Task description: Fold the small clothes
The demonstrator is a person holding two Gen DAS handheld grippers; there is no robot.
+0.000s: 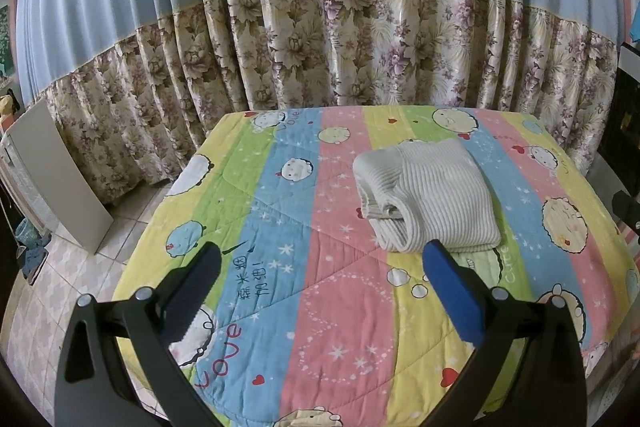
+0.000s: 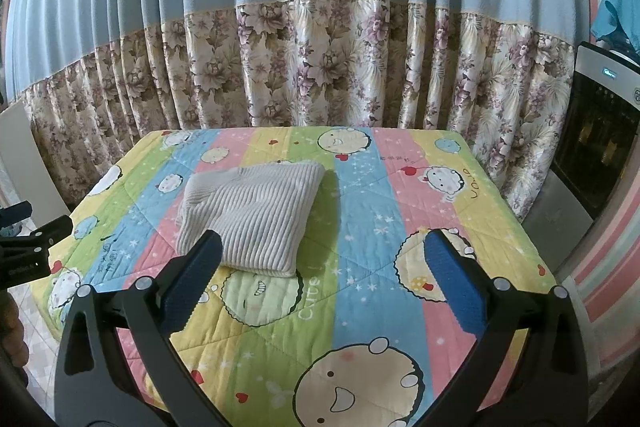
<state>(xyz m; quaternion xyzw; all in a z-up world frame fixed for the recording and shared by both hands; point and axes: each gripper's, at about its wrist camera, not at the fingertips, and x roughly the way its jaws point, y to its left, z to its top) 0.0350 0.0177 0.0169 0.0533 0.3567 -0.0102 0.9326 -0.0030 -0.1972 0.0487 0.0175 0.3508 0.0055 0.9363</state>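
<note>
While the sweater lay folded: it sat on the quilt.
Sweater (image 1: 428, 195): white, folded up.
Quilt (image 1: 280, 307): striped.
Left gripper (image 1: 320, 267): jaws wide apart, held nothing.
Right gripper (image 2: 324, 259): jaws wide apart, held nothing.

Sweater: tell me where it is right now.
The folded white sweater lies on the striped cartoon quilt, right of centre in the left wrist view, left of centre in the right wrist view, ahead of both open grippers.

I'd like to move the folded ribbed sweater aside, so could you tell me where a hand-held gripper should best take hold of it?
Probably at the thick rolled fold on the near edge of the white ribbed sweater, coming in low from the front. The layers stack and curl there, so both jaws can close on the whole bundle without unfolding it. The left hand-held gripper, open, already faces that edge.
</note>
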